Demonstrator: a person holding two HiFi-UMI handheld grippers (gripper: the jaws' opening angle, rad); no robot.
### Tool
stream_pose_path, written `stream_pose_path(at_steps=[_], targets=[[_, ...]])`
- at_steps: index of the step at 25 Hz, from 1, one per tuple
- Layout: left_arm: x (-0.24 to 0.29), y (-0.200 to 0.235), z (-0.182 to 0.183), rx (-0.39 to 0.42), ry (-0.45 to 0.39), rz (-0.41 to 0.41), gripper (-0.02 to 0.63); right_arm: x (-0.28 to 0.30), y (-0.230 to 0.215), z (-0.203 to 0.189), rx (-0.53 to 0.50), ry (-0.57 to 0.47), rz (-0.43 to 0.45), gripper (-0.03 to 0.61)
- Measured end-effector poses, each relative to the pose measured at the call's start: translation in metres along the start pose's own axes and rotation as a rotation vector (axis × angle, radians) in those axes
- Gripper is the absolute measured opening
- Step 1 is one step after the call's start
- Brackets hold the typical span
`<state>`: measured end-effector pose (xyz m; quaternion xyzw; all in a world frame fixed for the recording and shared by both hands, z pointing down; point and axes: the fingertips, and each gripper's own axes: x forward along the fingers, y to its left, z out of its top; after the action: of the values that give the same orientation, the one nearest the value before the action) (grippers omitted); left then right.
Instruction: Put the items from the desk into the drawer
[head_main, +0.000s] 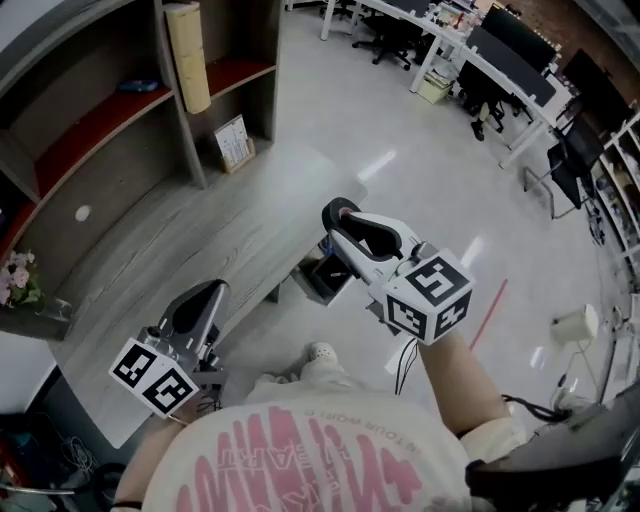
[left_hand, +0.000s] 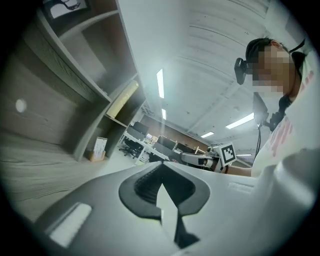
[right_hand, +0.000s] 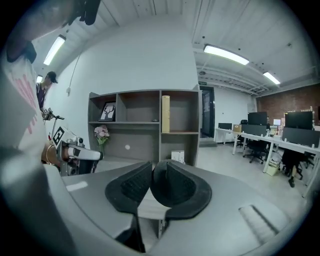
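The grey wood desk (head_main: 200, 240) carries no loose item that I can see. My left gripper (head_main: 212, 290) hangs over its near edge, shut, with its pads meeting at the tips and nothing between them (left_hand: 161, 167). Just past the desk's right end, above the floor, my right gripper (head_main: 340, 210) is also shut and holds nothing (right_hand: 151, 167). Below it, under the desk's edge, sits a dark open box (head_main: 322, 278); I cannot tell if it is the drawer.
A shelf unit (head_main: 100, 120) stands behind the desk with a tall pale roll (head_main: 188, 55), a blue item (head_main: 135, 86), flowers (head_main: 18, 280) and a printed card (head_main: 234, 142) on the floor. Office desks and chairs (head_main: 480, 70) fill the far right.
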<state>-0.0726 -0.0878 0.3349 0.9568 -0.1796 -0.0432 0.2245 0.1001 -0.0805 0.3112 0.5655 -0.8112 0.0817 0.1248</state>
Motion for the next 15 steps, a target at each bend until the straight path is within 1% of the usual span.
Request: stream_pose_path(at_steps=[3, 7, 12, 15], targets=[[0.024, -0.004, -0.011, -0.007, 0.032, -0.021, 0.020, -0.008, -0.014, -0.022, 0.035, 0.022, -0.012, 0.097], [0.052, -0.011, -0.022, -0.031, 0.051, -0.016, 0.020, -0.014, -0.035, -0.047, 0.074, 0.055, -0.001, 0.098], [0.075, -0.017, -0.033, -0.052, 0.070, 0.015, 0.020, -0.017, -0.062, -0.080, 0.142, 0.096, 0.027, 0.098], [0.081, -0.017, -0.038, -0.055, 0.077, 0.049, 0.020, -0.013, -0.075, -0.098, 0.171, 0.129, 0.054, 0.098]])
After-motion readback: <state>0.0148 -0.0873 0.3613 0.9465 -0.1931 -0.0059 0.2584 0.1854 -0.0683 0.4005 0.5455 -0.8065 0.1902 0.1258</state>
